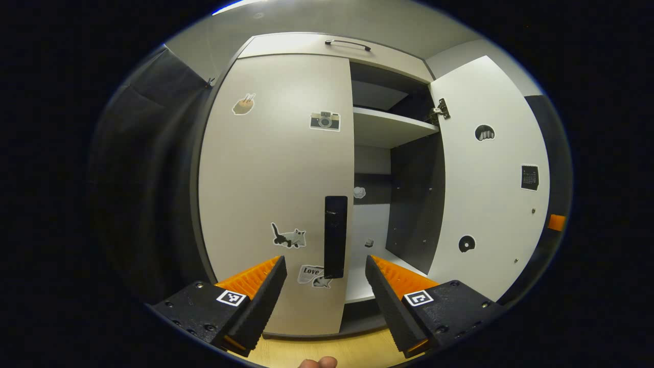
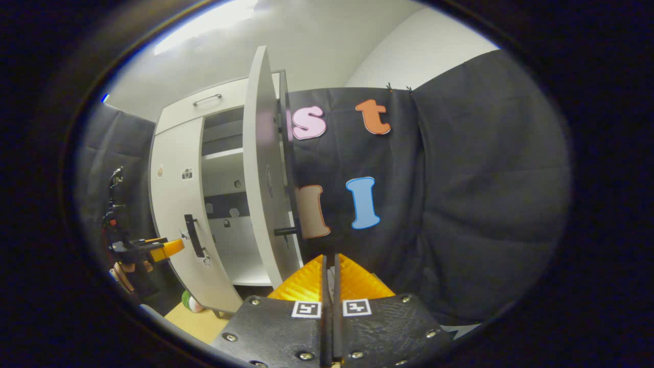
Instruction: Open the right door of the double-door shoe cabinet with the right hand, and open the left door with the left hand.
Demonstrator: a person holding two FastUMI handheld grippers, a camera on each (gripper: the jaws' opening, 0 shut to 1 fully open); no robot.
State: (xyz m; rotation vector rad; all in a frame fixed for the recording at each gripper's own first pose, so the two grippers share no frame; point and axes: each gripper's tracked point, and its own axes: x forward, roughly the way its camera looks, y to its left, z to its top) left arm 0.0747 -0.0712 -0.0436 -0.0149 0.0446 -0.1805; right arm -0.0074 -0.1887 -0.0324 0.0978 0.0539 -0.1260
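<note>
The pale shoe cabinet's left door (image 1: 276, 179) is closed, and its black vertical handle (image 1: 335, 237) stands just ahead, framed between my left gripper's (image 1: 325, 260) open fingers without touching them. The right door (image 1: 488, 179) is swung wide open, baring a shelf (image 1: 393, 128) and the inside. In the right gripper view that open door (image 2: 263, 168) appears edge-on, its handle (image 2: 287, 231) sticking out a little beyond my right gripper (image 2: 329, 256), which is shut on nothing. The left door (image 2: 176, 204) and the left gripper (image 2: 153, 249) sit far left.
A drawer with a bar handle (image 1: 347, 45) tops the cabinet. Black cloth walls (image 2: 460, 204) flank it on both sides. A small greenish ball (image 2: 191, 302) lies on the wooden floor (image 1: 327, 350) by the cabinet's foot. Small items sit inside the cabinet (image 1: 359, 192).
</note>
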